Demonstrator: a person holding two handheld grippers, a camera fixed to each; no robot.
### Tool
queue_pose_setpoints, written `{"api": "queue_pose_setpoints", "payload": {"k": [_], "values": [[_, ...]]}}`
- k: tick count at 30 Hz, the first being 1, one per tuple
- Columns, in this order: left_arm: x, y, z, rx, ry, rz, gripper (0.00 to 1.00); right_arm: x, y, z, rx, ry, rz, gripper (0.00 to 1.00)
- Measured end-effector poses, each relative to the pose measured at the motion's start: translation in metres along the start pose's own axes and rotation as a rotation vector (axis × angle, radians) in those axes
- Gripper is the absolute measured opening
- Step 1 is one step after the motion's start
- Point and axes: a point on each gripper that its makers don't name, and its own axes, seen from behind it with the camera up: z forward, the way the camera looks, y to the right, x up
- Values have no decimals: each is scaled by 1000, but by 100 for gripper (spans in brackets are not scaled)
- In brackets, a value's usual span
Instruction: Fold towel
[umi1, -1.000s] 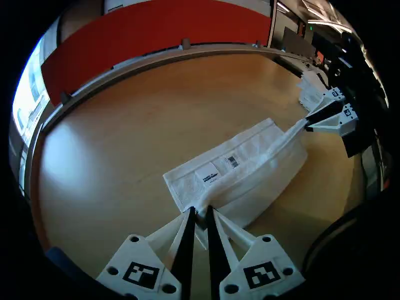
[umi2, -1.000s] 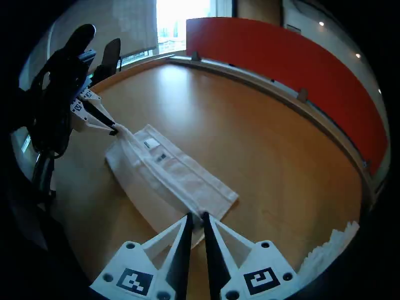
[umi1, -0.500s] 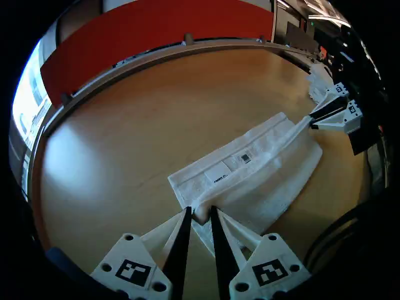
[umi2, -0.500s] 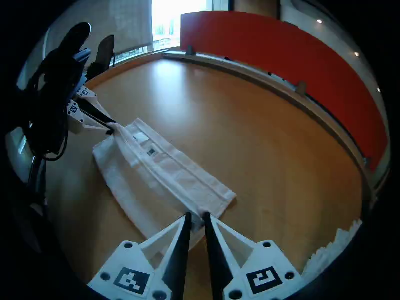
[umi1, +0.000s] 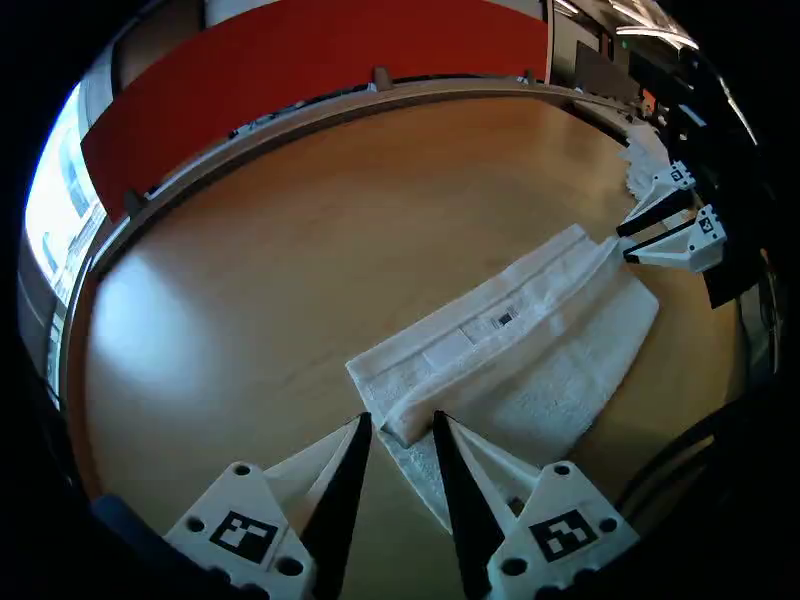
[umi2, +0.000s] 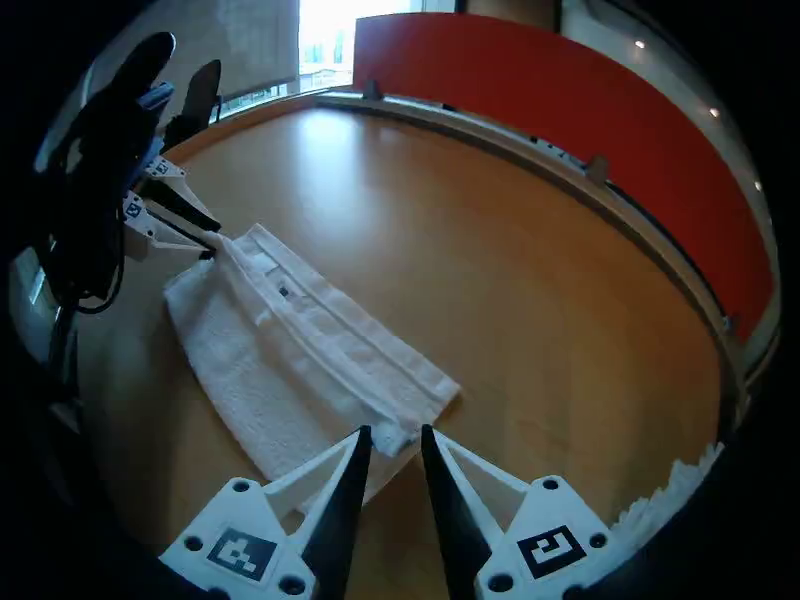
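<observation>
Bright daylight comes from a window (umi2: 330, 40) far past the right tongs (umi2: 395, 432). It leaves a pale shine on the table (umi1: 145, 310) left of the left tongs (umi1: 400, 418). Picture edges bend round.

Both cams sit low and close over the table (umi1: 250, 300), one at each end of the towel (umi1: 530, 350). Both face the red partition (umi1: 300, 60) along the table's far edge, so the two views share all three.
</observation>
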Motion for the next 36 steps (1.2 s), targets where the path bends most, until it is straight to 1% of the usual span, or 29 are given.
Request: {"api": "queue_pose_setpoints", "payload": {"k": [7, 9, 10, 12, 13, 14, 15, 18, 19, 21, 23, 25, 30, 36], "values": [[4, -5, 3, 14, 7, 5, 45, 4, 8, 5, -21, 4, 13, 38], [6, -7, 3, 20, 10, 7, 45, 6, 10, 7, -26, 7, 17, 45], [7, -8, 3, 24, 12, 7, 45, 7, 11, 7, -28, 9, 17, 47], [10, -10, 3, 31, 16, 7, 52, 9, 13, 7, -30, 12, 17, 49], [11, -11, 3, 34, 18, 6, 62, 10, 14, 7, -30, 14, 17, 49], [12, -13, 2, 37, 19, 4, 71, 11, 14, 7, -30, 16, 17, 54], [13, -14, 2, 40, 21, 3, 75, 12, 15, 7, -31, 17, 18, 59], [14, -18, 1, 49, 22, -2, 90, 12, 17, 7, -36, 20, 20, 63], [14, -19, 1, 52, 22, -3, 90, 12, 18, 7, -38, 20, 21, 63], [13, -21, 0, 59, 21, -7, 91, 12, 19, 6, -42, 21, 22, 67], [12, -21, -2, 58, 19, -12, 91, 12, 19, 5, -45, 23, 25, 76], [11, -21, -4, 54, 19, -20, 91, 12, 18, 4, -45, 26, 29, 89], [9, -18, -9, 46, 20, -42, 91, 13, 17, 1, -46, 35, 41, 90], [5, -16, -15, 51, 19, -45, 92, 10, 12, -7, -40, 43, 51, 90]]}}
